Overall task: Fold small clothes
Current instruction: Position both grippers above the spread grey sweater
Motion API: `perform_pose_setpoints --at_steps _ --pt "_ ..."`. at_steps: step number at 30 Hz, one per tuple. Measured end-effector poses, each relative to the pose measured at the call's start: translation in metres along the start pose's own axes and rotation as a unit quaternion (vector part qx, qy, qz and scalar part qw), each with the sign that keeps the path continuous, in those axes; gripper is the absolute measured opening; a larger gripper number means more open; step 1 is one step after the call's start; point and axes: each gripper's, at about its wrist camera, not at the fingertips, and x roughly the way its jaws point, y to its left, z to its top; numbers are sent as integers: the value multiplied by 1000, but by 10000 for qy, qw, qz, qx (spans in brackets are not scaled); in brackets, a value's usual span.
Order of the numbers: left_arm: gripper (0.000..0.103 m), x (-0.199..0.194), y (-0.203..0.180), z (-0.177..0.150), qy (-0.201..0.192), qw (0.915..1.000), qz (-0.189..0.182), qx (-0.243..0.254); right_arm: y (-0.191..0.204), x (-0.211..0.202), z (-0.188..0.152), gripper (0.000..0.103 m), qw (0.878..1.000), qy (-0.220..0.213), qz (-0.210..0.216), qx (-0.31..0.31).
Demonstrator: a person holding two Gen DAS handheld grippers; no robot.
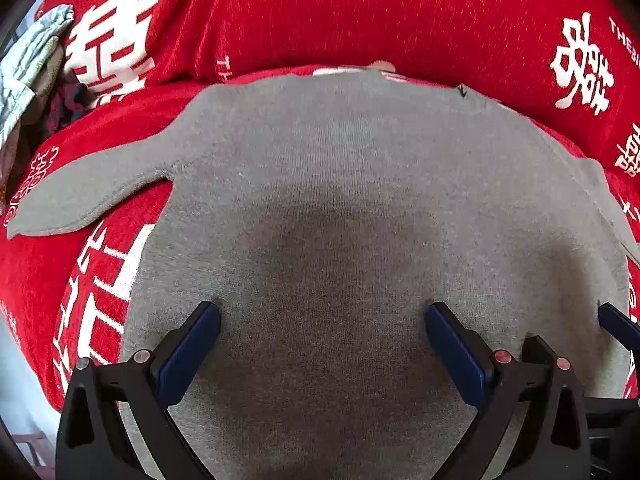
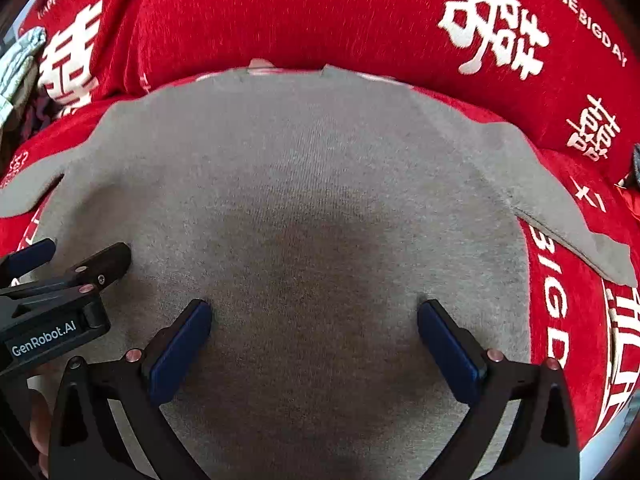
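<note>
A small grey knit sweater [image 1: 340, 184] lies flat on a red cloth with white characters [image 1: 360, 12], collar at the far side. One sleeve [image 1: 92, 192] sticks out to the left, the other [image 2: 560, 208] to the right. My left gripper [image 1: 322, 312] is open, fingertips down on the sweater's body near its lower left part. My right gripper [image 2: 314, 310] is open, fingertips down on the body to the right of it. The right gripper also shows in the left wrist view [image 1: 618, 322], and the left gripper in the right wrist view [image 2: 80, 256].
The red cloth [image 2: 320, 8] covers the whole surface and rises in a fold behind the sweater. A heap of pale and dark clothes [image 1: 32, 64] lies at the far left. The cloth's edge drops off at the lower left [image 1: 24, 380].
</note>
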Motion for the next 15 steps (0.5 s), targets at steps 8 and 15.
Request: perform_pose_setpoints --at_steps 8,15 --pt "103 -3 5 1 101 9998 142 2 -1 3 8 103 9995 283 76 -154" --pt "103 -2 7 15 626 9978 -121 -161 -6 -1 19 102 9992 353 138 -142"
